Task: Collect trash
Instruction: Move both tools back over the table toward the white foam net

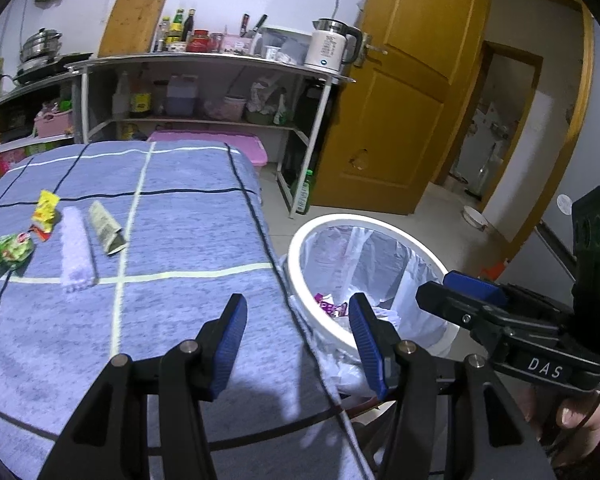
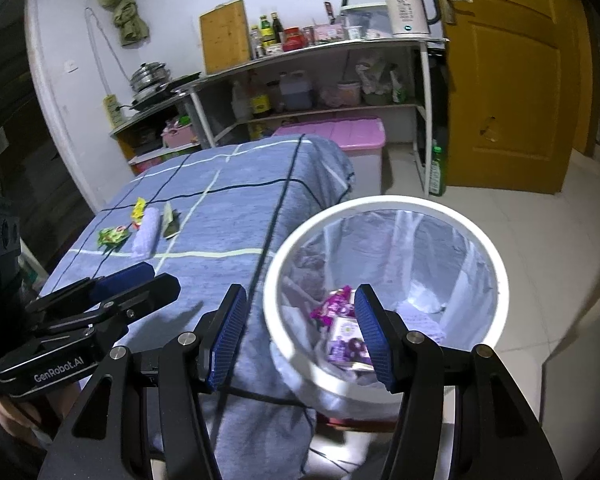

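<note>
Several pieces of trash lie on the blue checked tablecloth point(image 1: 180, 240): a green wrapper point(image 1: 12, 251), a yellow wrapper point(image 1: 45, 210), a lilac fuzzy strip point(image 1: 75, 248) and an olive packet point(image 1: 106, 229). They also show far left in the right wrist view: green wrapper point(image 2: 112, 236), yellow wrapper point(image 2: 139, 208), olive packet point(image 2: 169, 222). A white bin point(image 2: 380, 202) with a clear liner stands beside the table and holds purple wrappers point(image 2: 334, 306). My left gripper point(image 1: 298, 300) is open and empty over the table's right edge. My right gripper point(image 2: 300, 289) is open and empty above the bin's near-left rim.
A metal shelf point(image 1: 204, 60) with a white kettle point(image 1: 330, 46), bottles and jars stands behind the table. A pink-lidded box point(image 2: 340, 132) and a green bottle point(image 2: 436, 172) sit on the tiled floor. A yellow wooden door point(image 1: 400, 92) stands at the right.
</note>
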`<state>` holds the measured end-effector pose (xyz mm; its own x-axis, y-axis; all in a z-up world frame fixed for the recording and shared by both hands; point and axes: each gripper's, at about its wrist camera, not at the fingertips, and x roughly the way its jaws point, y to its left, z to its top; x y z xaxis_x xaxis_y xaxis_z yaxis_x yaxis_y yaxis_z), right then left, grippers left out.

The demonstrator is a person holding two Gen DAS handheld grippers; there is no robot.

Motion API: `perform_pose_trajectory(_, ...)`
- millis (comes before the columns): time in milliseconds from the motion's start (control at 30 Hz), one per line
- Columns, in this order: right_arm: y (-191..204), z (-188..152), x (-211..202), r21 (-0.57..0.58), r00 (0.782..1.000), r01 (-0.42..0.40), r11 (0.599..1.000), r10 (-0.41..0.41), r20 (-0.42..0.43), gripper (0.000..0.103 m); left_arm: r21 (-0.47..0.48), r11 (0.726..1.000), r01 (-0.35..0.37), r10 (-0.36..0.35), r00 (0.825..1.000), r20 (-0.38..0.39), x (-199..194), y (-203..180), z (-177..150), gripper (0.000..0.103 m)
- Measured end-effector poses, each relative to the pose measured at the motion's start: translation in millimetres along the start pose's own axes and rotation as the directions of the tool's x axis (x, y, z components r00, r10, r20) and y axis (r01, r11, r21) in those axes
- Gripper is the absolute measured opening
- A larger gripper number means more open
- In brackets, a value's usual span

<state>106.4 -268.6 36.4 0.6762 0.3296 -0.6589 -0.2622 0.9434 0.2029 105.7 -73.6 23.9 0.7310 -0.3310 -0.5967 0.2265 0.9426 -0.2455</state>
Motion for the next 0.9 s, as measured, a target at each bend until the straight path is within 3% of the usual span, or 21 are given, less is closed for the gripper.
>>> perform_pose_trajectory(467,42.0,1.9,19.8,-0.072,0.995,-0.097,0.993,0.095,-0.036,0.057,-0.081,0.991,-0.111,0.113,0.993,0.021,-23.8,51.2,-14.9,0.055)
perform_pose_trajectory(900,77.2,17.4,50.5,-0.152,0.983,-0.179,0.972,0.17,-0.068,0.057,-0.184,0.955,-0.232,0.241,0.97,0.032,-30.9,106.4,-10.5,0.055)
